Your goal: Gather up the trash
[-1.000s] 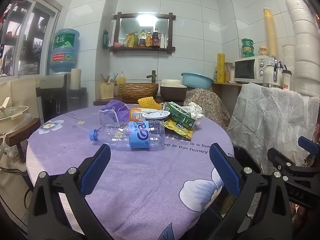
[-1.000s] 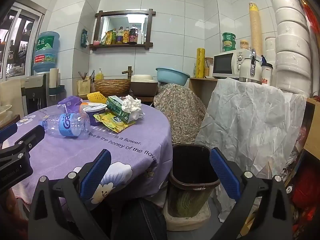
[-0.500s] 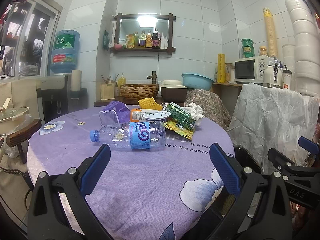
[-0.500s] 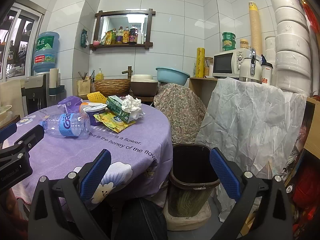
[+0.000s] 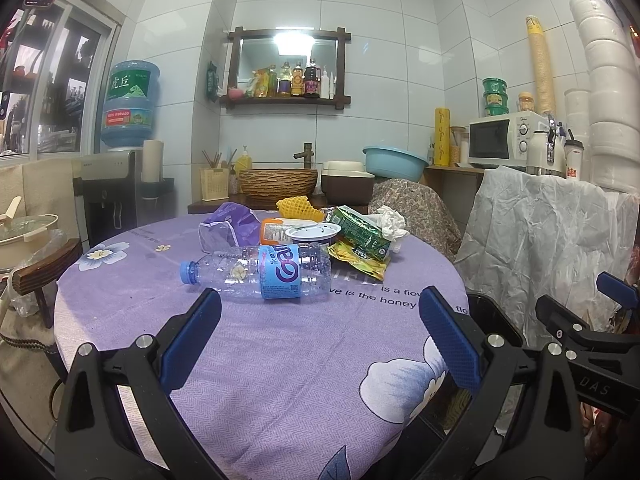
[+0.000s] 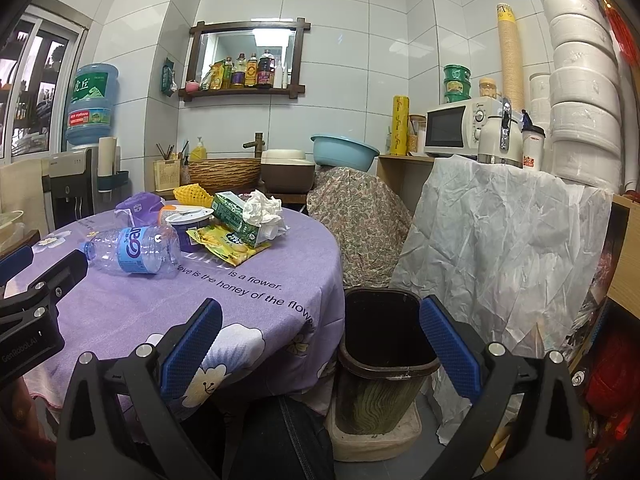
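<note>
Trash lies heaped toward the far side of the round table (image 5: 260,360) with its purple flowered cloth: a clear plastic water bottle with a blue cap and blue label (image 5: 256,270) on its side nearest the camera, and behind it a crumpled purple plastic bag (image 5: 232,220), a white yoghurt cup (image 5: 314,234), a green drink carton (image 5: 360,232), a yellow snack wrapper (image 5: 358,260), a wad of white tissue (image 5: 390,220) and a piece of yellow foam netting (image 5: 296,206). The left hand-held gripper (image 5: 320,336) hovers low over the cloth, jaws spread wide and empty, aimed at the bottle. The right hand-held gripper (image 6: 320,340) is likewise spread and empty, hanging over the dark brown waste bin (image 6: 384,364) that stands on the floor just beside the table edge. Nothing appears collected yet; this looks like the approach to the first pick. The next move probably calls for advancing the left jaws around the bottle's middle, closing, then carrying it across to the bin.
</note>
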The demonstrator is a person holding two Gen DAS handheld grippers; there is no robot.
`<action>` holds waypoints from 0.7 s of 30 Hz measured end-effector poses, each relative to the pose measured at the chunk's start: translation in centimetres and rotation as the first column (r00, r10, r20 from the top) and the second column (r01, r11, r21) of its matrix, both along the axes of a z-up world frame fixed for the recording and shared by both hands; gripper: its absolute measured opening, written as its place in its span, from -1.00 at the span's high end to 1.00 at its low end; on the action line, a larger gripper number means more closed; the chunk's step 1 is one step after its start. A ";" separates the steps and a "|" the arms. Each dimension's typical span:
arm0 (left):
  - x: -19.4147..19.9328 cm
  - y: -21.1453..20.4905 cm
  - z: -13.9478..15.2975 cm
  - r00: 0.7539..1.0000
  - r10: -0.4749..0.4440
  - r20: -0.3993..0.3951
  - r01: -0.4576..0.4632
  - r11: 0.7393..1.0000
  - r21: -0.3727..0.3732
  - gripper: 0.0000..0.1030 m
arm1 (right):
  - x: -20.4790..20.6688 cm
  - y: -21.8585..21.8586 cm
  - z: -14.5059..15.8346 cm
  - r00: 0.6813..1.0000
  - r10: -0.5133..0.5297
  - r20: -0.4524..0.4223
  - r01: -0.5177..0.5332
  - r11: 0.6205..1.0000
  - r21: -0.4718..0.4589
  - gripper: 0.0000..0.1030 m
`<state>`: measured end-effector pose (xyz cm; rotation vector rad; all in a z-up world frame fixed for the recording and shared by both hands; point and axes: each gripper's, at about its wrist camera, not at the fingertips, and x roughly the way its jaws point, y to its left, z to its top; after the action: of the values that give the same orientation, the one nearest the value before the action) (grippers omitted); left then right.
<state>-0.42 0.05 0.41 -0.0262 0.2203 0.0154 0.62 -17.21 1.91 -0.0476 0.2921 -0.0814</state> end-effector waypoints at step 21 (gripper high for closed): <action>-0.1 0.3 0.1 1.000 0.004 0.005 -0.004 1.000 -0.001 -0.90 | 0.1 0.0 0.0 1.000 -0.001 0.000 0.001 1.000 0.001 -0.90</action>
<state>-0.53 0.32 0.56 -0.0273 0.2147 0.0195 0.71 -17.26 1.93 -0.0468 0.2919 -0.0820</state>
